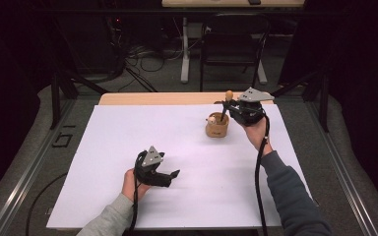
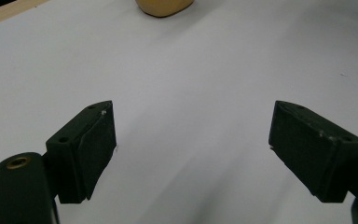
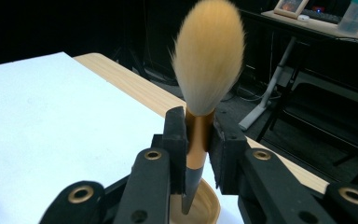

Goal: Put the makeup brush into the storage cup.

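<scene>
**Kid:** What is my right gripper [image 3: 199,144] holding?

**Me:** A makeup brush [image 3: 208,65]. My jaws are squeezed shut on the shiny copper ring just under the fluffy hair. The brush stands up, and its dark handle tip points down into the little wooden cup [image 1: 217,126] at the far right of the tabletop [image 1: 128,142].

**Kid:** Is the brush heavy?

**Me:** I think it is very light. The hair looks soft and would squash, so I don't pinch there. The ring looks hard and smooth, so it is the good place to hold. It may be a bit slippery, though.

**Kid:** Could the cup fall over?

**Me:** Maybe. It looks small and light, so I would lower the brush gently.

**Kid:** And the other one?

**Me:** My left gripper [image 2: 193,140] has its jaws wide open with nothing between them. It sits low over the white sheet, well apart from the cup.
</scene>
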Tool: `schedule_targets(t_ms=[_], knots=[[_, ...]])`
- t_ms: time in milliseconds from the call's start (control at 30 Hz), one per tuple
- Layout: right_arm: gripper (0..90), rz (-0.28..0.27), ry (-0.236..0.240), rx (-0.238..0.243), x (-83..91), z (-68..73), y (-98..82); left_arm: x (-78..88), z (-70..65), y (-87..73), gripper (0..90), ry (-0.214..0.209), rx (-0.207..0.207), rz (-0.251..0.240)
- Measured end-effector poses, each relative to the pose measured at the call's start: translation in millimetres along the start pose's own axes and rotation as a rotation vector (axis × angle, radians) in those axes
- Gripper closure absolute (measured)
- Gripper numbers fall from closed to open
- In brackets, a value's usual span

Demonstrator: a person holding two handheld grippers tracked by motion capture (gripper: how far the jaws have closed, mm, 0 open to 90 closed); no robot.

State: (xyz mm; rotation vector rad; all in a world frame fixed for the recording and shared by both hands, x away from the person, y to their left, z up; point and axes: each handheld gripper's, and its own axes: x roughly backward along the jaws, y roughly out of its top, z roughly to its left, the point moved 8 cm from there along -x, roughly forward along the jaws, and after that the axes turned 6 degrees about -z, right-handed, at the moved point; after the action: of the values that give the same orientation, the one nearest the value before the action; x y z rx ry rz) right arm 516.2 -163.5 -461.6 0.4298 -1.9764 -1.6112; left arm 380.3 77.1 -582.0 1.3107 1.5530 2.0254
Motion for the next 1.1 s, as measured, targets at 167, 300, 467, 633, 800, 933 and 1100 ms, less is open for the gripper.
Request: schedule_targets(t_ms=[167,300,467,633,800,933,1100], knots=[[78.2,0.018,-0.004,0.019,-3.0,1.3,-4.6,0.2,0.3,0.0,15.0,0.001,0.000,0.000],[78.1,0.023,-0.005,0.023,-4.2,2.2,-5.8,0.2,0.4,0.0,15.0,0.000,-0.001,0.000],[78.1,0.028,-0.009,0.027,-4.5,1.8,-6.8,0.1,0.4,-0.1,15.0,0.001,-0.001,0.000],[78.1,0.040,-0.009,0.038,-6.5,3.1,-9.7,-0.2,0.3,-0.2,15.0,-0.001,-0.001,0.001],[34.2,0.120,0.018,0.028,-9.1,7.0,-15.8,0.8,0.5,0.4,14.9,-0.003,0.003,-0.005],[14.0,0.143,0.079,0.000,-4.6,11.0,-17.2,2.0,1.6,1.3,14.8,0.001,0.003,-0.009],[3.4,0.158,0.129,-0.006,3.6,17.2,-17.3,4.4,3.4,3.1,14.6,0.008,0.004,-0.017]])
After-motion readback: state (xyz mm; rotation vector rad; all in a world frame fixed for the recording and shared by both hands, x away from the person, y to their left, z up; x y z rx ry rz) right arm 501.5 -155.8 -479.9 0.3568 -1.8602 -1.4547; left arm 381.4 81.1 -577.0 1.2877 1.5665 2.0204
